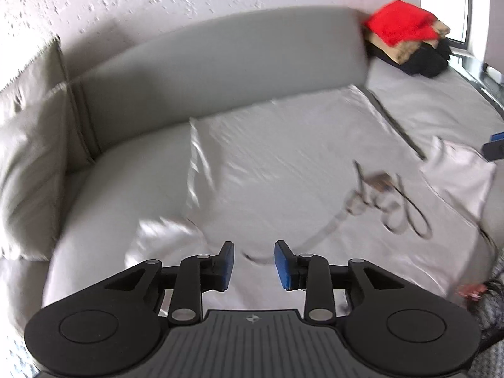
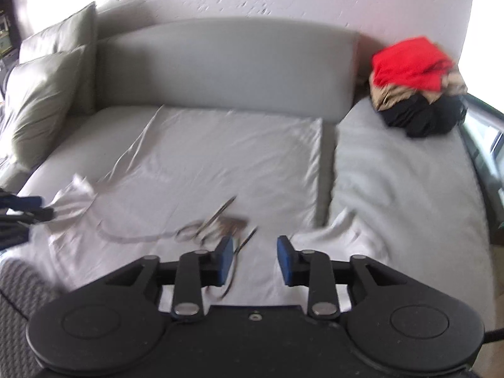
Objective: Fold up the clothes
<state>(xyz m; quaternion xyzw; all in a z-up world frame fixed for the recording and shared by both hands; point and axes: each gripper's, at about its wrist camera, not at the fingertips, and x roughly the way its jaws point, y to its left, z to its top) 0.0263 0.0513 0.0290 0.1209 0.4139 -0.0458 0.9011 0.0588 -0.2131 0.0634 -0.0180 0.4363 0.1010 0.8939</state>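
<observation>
While seen from left wrist: white T-shirt (image 1: 283, 170) spread flat on grey sofa seat (image 1: 104, 208), laid out ready for folding. Left gripper (image 1: 253, 263) above near edge, jaws partly apart, holding nothing. Finished pile (image 1: 406, 37) parked far corner, clear of work area.

From right wrist: right gripper (image 2: 255, 260) likewise part open, empty, over shirt.

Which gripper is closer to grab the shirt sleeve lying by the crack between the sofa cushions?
Right, probably. The right gripper hovers, jaws open and empty, just beside that sleeve of the white T-shirt. The left gripper sits over the other sleeve.
</observation>
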